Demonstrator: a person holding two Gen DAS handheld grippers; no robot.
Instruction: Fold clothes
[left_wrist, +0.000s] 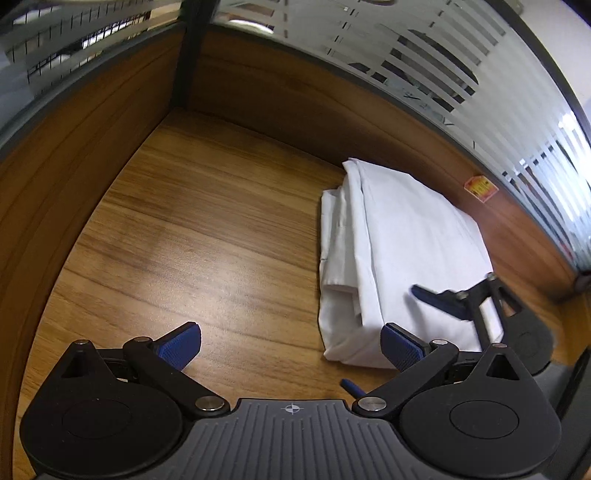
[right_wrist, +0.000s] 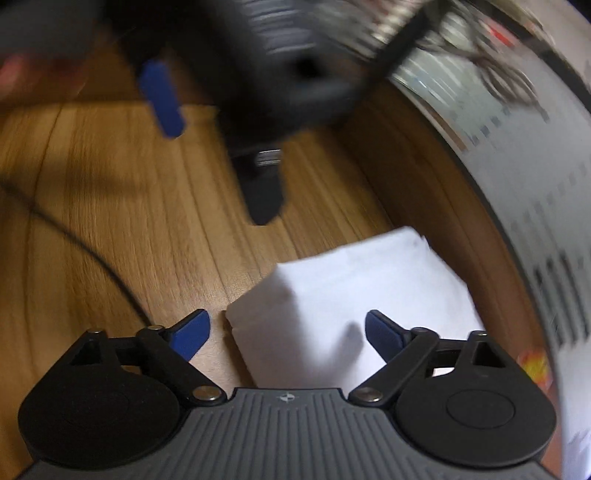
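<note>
White cloth (left_wrist: 402, 258), folded into a thick rectangular bundle, lay flat on the wooden desk (left_wrist: 207, 229), close beside the wooden partition (left_wrist: 280, 92) that ran along the far edge under striped glass (left_wrist: 491, 85).

From the left wrist view, the left gripper (left_wrist: 291, 345) stood with its jaws wide apart and nothing between them. Bare desk filled the gap. Its right blue pad (left_wrist: 400, 347) sat at the near left corner of the bundle; whether it touched the fabric I could not tell. Its other pad was well clear of the bundle, over bare wood.

The right gripper (left_wrist: 443, 301) reached in from the right edge of that view, one blue finger over the near end of the cloth.

The right wrist view was blurred. There the right gripper (right_wrist: 288, 332) also had its jaws spread wide, gripping nothing, with the bundle's near corner (right_wrist: 258, 317) showing between the pads and the cloth (right_wrist: 369, 280) extending away ahead. A black cable (right_wrist: 74, 236) crossed the desk at the left.
</note>
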